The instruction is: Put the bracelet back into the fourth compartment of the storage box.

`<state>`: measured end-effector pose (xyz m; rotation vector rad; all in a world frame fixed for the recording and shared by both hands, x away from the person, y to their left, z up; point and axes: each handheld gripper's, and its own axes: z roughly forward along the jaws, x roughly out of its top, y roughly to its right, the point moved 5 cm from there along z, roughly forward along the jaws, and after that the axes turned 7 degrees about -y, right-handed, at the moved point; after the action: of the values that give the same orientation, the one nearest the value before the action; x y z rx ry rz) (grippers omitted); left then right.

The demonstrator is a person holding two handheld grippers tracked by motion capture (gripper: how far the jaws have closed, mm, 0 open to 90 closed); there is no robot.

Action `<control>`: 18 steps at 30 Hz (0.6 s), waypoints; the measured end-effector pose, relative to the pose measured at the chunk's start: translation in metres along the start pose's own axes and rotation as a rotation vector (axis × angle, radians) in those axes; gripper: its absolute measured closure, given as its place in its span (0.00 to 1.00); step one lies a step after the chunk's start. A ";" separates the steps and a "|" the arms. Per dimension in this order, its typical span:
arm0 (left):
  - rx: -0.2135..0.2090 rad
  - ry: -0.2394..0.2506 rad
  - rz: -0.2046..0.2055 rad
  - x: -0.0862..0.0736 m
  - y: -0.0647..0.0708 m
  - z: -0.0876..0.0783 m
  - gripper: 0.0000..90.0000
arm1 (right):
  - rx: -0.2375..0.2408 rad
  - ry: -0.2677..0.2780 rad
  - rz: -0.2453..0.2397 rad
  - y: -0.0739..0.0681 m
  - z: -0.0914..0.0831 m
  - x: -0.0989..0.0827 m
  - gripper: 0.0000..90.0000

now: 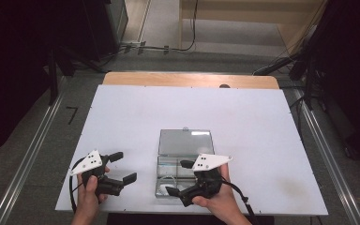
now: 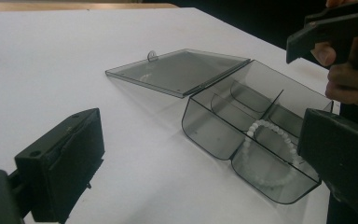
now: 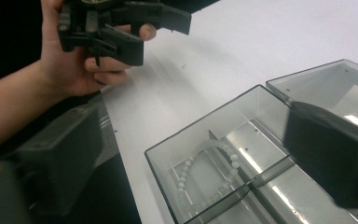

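Your left gripper [image 1: 123, 167] hovers with jaws apart, holding nothing, left of the clear box [image 1: 183, 161] on the white surface [image 1: 243, 122]. Your right gripper [image 1: 178, 177], also spread and empty, sits over the box's near compartment, where the white bead bracelet [image 3: 205, 172] lies; the lid [image 2: 177, 71] lies flung back.

High view: overhead, facing 12 o'clock across white table [image 1: 243, 117]. Left gripper view: low, close, facing 3 o'clock. Right gripper view: close, angled down toward 9 o'clock. All share the open clear box [image 1: 183, 161] [image 2: 256, 130] [image 3: 242, 154].
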<state>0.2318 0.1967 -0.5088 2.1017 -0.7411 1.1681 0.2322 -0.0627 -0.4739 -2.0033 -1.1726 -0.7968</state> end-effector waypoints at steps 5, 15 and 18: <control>0.000 0.000 0.002 0.000 0.000 0.000 0.00 | -0.019 0.022 0.007 0.007 -0.009 0.003 0.00; -0.002 -0.001 0.004 0.000 0.001 0.001 0.00 | -0.047 0.039 0.017 0.019 -0.020 0.007 0.00; -0.002 -0.001 0.002 0.000 0.002 0.000 0.00 | -0.055 0.044 0.024 0.025 -0.024 0.007 0.00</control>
<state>0.2307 0.1954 -0.5087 2.1006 -0.7448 1.1677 0.2541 -0.0873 -0.4606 -2.0308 -1.1113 -0.8654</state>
